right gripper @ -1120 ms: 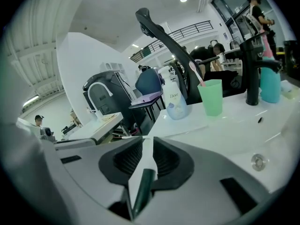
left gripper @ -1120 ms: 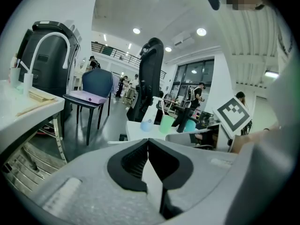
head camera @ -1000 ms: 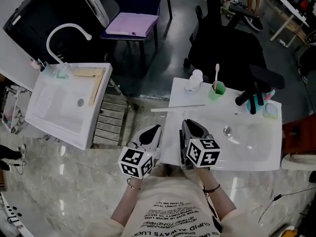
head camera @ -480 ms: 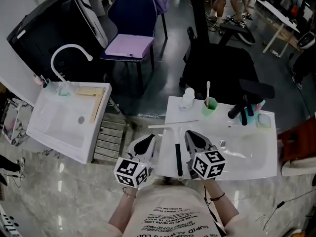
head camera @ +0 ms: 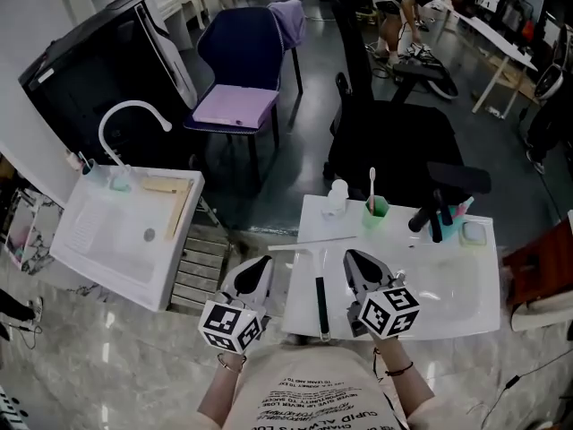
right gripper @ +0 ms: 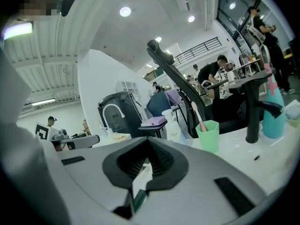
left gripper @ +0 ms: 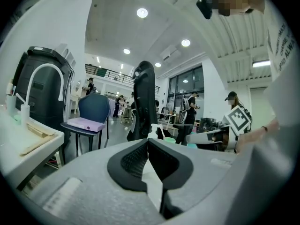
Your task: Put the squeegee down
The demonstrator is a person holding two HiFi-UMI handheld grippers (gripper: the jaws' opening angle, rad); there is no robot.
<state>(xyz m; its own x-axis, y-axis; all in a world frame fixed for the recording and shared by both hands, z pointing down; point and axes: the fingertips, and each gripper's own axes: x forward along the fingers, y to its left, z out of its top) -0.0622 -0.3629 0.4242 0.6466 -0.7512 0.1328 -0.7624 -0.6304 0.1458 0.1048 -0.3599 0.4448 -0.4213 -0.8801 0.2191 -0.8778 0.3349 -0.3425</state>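
The squeegee [head camera: 320,305] lay flat on the white washbasin top [head camera: 304,280], dark handle toward the person, its long pale blade crosswise at the far end. It sat between the two grippers, touched by neither. The left gripper [head camera: 260,264] hung just off the basin's left edge, jaws pressed together on nothing. The right gripper [head camera: 354,257] hovered over the basin top, jaws likewise pinched together and empty. Along the back edge, a green cup [head camera: 375,207] held a single upright toothbrush [head camera: 372,181], with a white bottle [head camera: 337,196] just beside it. The bowl [head camera: 452,285] held only its drain.
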